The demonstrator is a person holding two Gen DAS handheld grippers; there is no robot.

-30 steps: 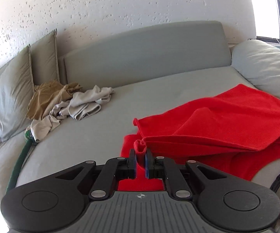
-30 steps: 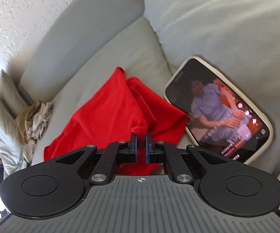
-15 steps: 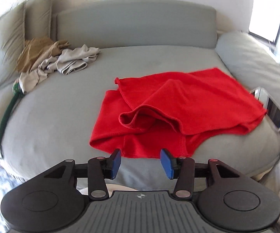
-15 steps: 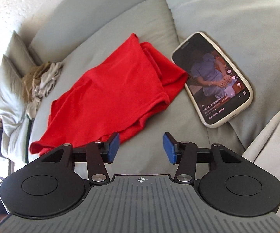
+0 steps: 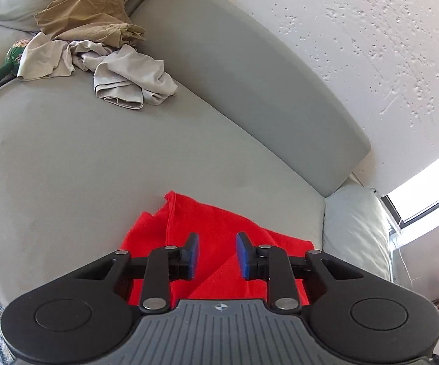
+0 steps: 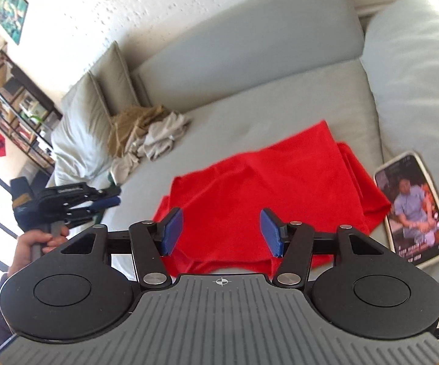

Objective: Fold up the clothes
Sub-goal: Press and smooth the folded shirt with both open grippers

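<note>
Right gripper hangs over the near edge of the red cloth, jaws apart and just been widening, nothing between the blue pads, cloth lying free below them. Left gripper also off the cloth, jaws parted by a narrower gap, just been narrowing after opening, nothing clamped; red cloth shows under and past its pads. From the right wrist view the left gripper sits left of the cloth, off the sofa's edge, with a hand wrapped on its handle. Red cloth lies loosely folded and rumpled on the grey sofa seat, toward the seat's front right. Phone just right of the cloth, screen lit, resting against the right cushion; touching the cloth or not, cannot tell. Beyond the cloth, well apart across bare seat, a crumpled heap: pale grey garment nearer, tan garment behind it against the pillows. Green object pokes out left of the heap. Sofa backrest behind the cloth, then textured white wall. Far left of the cloth, a shelf and a picture on the wall.
</note>
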